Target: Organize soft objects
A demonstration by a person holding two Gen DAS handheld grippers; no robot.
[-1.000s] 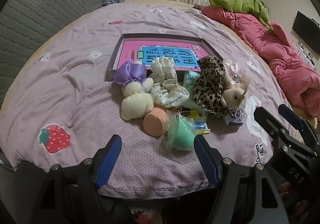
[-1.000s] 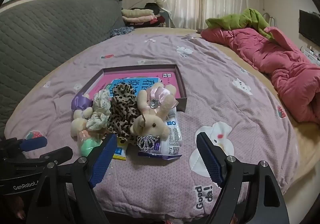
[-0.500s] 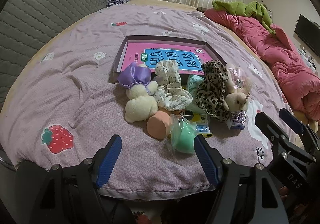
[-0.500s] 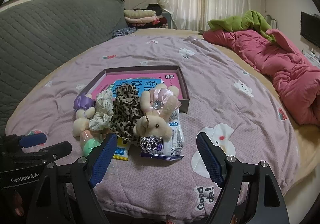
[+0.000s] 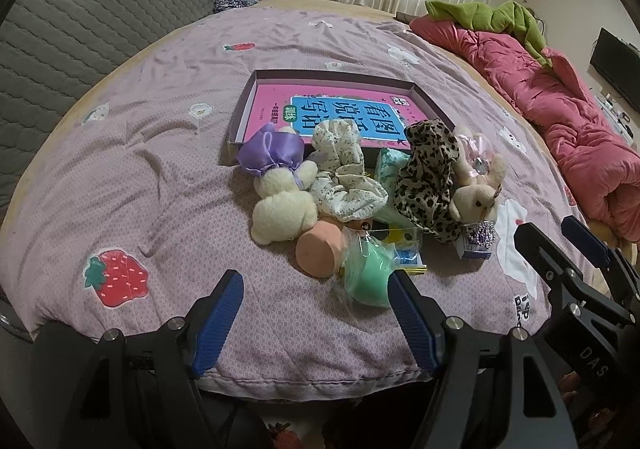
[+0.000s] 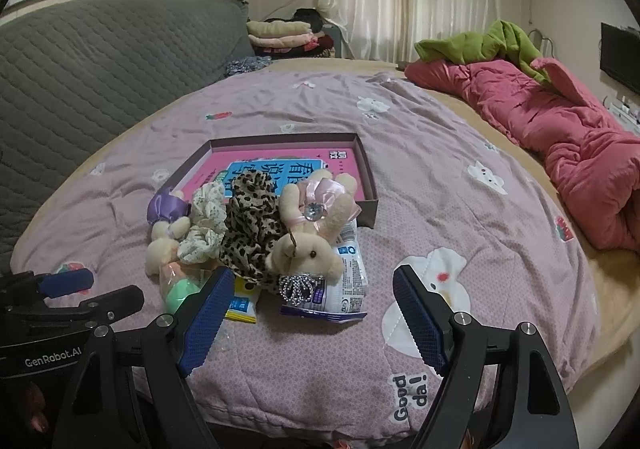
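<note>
Our left gripper (image 5: 316, 313) and right gripper (image 6: 312, 313) both hang spread wide, fingers (image 5: 218, 319) gripping nothing. Just ahead, the soft toys (image 5: 360, 185) lie heaped on the bed (image 5: 160, 169), touching the near edge of the box (image 5: 256, 77).

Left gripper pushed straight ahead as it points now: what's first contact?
Probably the orange egg-shaped sponge, nearest inside the open left gripper; the bagged green sponge beside it may touch first. Depth unclear.
</note>
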